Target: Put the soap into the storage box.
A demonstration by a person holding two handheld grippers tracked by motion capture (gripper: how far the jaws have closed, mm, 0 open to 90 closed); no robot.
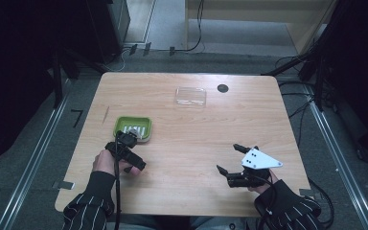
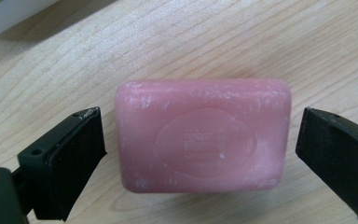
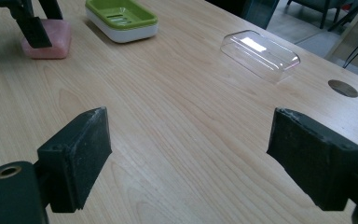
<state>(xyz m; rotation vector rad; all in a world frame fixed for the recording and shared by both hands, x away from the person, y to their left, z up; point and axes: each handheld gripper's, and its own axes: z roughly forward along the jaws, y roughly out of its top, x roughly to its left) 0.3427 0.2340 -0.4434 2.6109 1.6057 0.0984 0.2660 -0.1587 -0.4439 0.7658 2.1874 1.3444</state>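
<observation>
Your left gripper point(image 2: 200, 140) hangs straight over the pink rectangular bar of soap point(image 2: 203, 135), which lies flat on the light wooden tabletop point(image 2: 242, 42) with its embossed oval stamp facing up. Its two black jaws stand on either side of the bar's short ends, each with a narrow strip of wood showing between pad and soap, so they are spread around it and not pressing on it. In your right gripper view the same soap point(image 3: 46, 39) sits at the far left of the tabletop with one black jaw of the left gripper point(image 3: 30, 25) down in front of it. From the high view your left hand point(image 1: 106, 162) rests near the table's left front part, and the gripper it holds point(image 1: 124, 148) covers the soap there.

Just beyond the soap sits the green soap dish with a white base point(image 1: 132, 128), slotted inside; in the right gripper view it point(image 3: 121, 17) stands close beside the bar but apart from it. Farther back, toward the middle of the table, lies the clear plastic lid point(image 1: 190, 96), set down as a dome, and beside it a small dark round disc point(image 1: 223, 88) set in the wood.

Your right gripper point(image 3: 189, 154) is held low over bare wood at the table's right front, well apart from the soap. Its jaws are spread wide with nothing between them. The grey three-cornered plate point(image 1: 258, 159) tops it in the high view.
</observation>
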